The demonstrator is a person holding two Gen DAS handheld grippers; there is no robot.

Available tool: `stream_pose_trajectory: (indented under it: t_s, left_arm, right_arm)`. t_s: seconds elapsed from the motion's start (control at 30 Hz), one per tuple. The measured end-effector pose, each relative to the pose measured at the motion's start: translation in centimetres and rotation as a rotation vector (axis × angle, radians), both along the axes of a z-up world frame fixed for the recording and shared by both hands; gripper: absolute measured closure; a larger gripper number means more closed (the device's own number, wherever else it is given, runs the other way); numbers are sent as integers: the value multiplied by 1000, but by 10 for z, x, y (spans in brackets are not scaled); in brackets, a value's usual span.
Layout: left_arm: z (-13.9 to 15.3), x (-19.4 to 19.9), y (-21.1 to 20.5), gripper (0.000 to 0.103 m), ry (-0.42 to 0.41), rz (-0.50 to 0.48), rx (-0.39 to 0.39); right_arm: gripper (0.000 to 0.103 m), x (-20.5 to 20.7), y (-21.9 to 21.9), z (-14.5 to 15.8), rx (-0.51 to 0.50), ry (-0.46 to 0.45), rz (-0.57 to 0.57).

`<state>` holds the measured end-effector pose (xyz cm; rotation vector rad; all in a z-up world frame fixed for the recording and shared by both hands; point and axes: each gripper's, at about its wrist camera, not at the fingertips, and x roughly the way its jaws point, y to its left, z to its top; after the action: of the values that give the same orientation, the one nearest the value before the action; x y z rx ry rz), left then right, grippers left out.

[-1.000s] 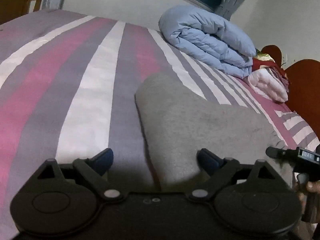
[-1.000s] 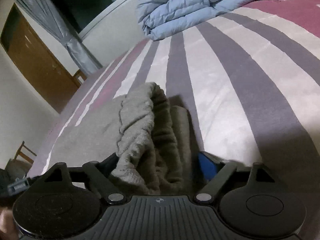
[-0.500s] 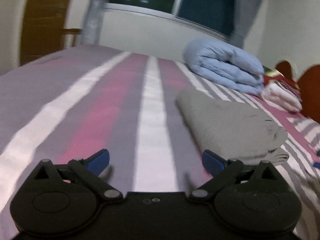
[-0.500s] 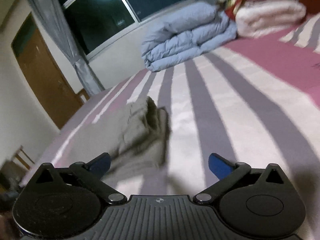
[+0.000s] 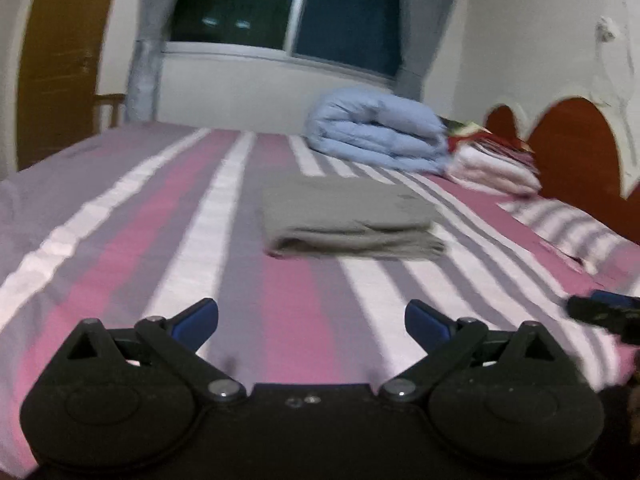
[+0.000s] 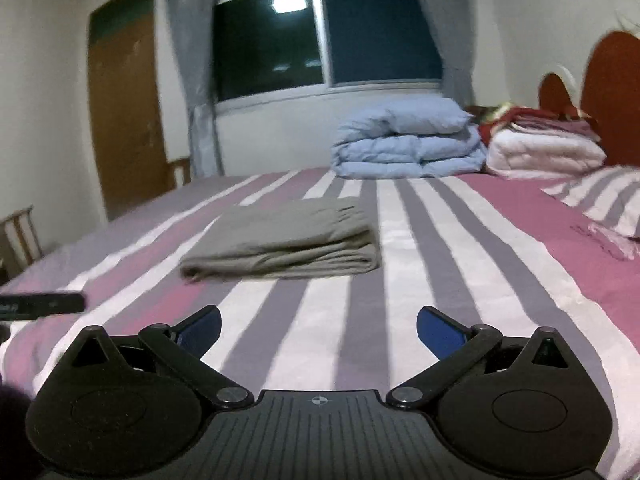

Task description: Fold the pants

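The grey pants (image 5: 348,216) lie folded into a flat rectangular stack on the striped bedspread (image 5: 160,240), well ahead of both grippers. In the right wrist view the same pants (image 6: 288,240) sit left of centre. My left gripper (image 5: 311,322) is open, its blue-tipped fingers (image 5: 198,320) wide apart over bare bedspread. My right gripper (image 6: 318,330) is open too, nothing between its fingers (image 6: 440,334). Each view catches a tip of the other gripper at its edge: the right one (image 5: 604,314) and the left one (image 6: 40,304).
A folded light-blue duvet (image 6: 408,144) and a pile of white and red bedding (image 6: 544,148) lie at the head of the bed by the red headboard (image 5: 572,160). A striped pillow (image 6: 600,196) lies at right. Beyond are a window, curtains and a brown door (image 6: 124,120).
Both grippers let go of the pants and pulled back from them toward the near edge of the bed. The right jaws widened. The pants now rest folded, farther away.
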<state>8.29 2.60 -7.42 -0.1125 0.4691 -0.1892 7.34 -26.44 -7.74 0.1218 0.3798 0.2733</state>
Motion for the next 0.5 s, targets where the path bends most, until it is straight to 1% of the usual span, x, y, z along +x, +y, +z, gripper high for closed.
stream_pose_trajectory:
  t_s: [0.03,0.07,0.13,0.17,0.23,0.27,0.33,0.4,0.5]
  left_arm:
    - [6,-14,-7,9,-14,4,14]
    - [11,-28,-13,9,-30,4,26]
    - [19,-53,-21,9,-67,2,48]
    - [22,-68,-22,9,-89,15,55]
    - [26,-91,-21,9,-128,7,54]
    - [26,-101,-21,9,-139,12,66]
    - [28,-108,-19,8,-148,22,72]
    - [32,-105,-16,8,-139,30,46]
    - [38,-97,-12,8,-168,26,23]
  right_arm:
    - [0,-6,6,0,-4,3,11]
    - [0,-20,12,4,-16,-8,-4]
    - [0,-46,15,7,6,-30,-22]
    - [0,-64,16,10,15,-51,-31]
    - [0,-87,17,16,3,-114,-51]
    - [0,-97,19,20,-2,-146,-50]
    - [0,-108,22,26,15,-176,-34]
    - [0,-114,27,27,-15,-192,-32]
    - [0,-111,32,26,-32,-189,-35]
